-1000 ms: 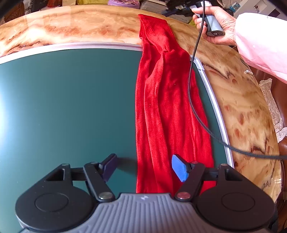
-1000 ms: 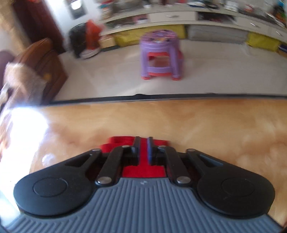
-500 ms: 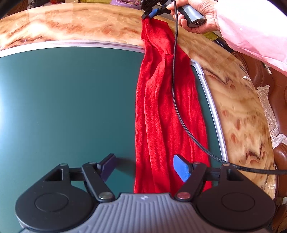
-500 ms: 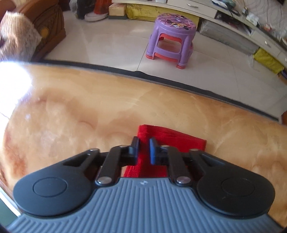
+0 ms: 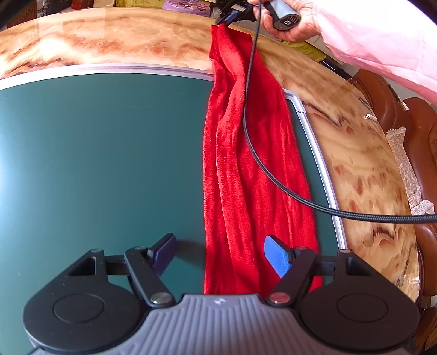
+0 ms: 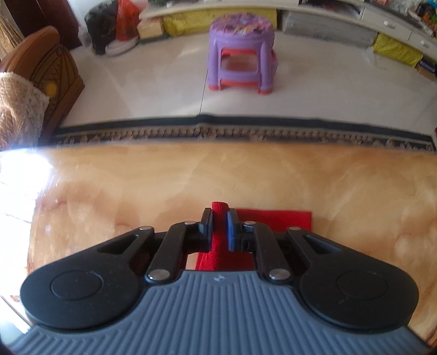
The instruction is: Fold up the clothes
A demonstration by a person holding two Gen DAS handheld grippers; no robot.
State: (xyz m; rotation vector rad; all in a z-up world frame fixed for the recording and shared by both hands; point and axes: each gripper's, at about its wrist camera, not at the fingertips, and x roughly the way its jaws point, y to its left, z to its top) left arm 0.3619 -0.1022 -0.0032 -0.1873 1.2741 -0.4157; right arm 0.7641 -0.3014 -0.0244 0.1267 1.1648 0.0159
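Note:
A long red garment (image 5: 245,163) lies in a folded strip along the right side of the green mat (image 5: 95,163) and reaches onto the marble table (image 5: 109,41). My left gripper (image 5: 221,255) stands open over the near end of the strip, its blue pad (image 5: 275,258) above the cloth. At the far end, a hand in a pink sleeve holds my right gripper (image 5: 226,17), shut on the garment's tip. In the right wrist view that gripper (image 6: 219,228) pinches a raised fold of the red garment (image 6: 273,221) between its pads.
A black cable (image 5: 273,177) trails from the right gripper across the garment and off the right edge. Brown chairs (image 5: 396,109) stand to the right of the table. Past the table's far edge (image 6: 218,131) a purple stool (image 6: 241,52) stands on the tiled floor.
The right gripper has lifted the garment's far tip slightly and pulled it further along the table. The left gripper has stayed open in place.

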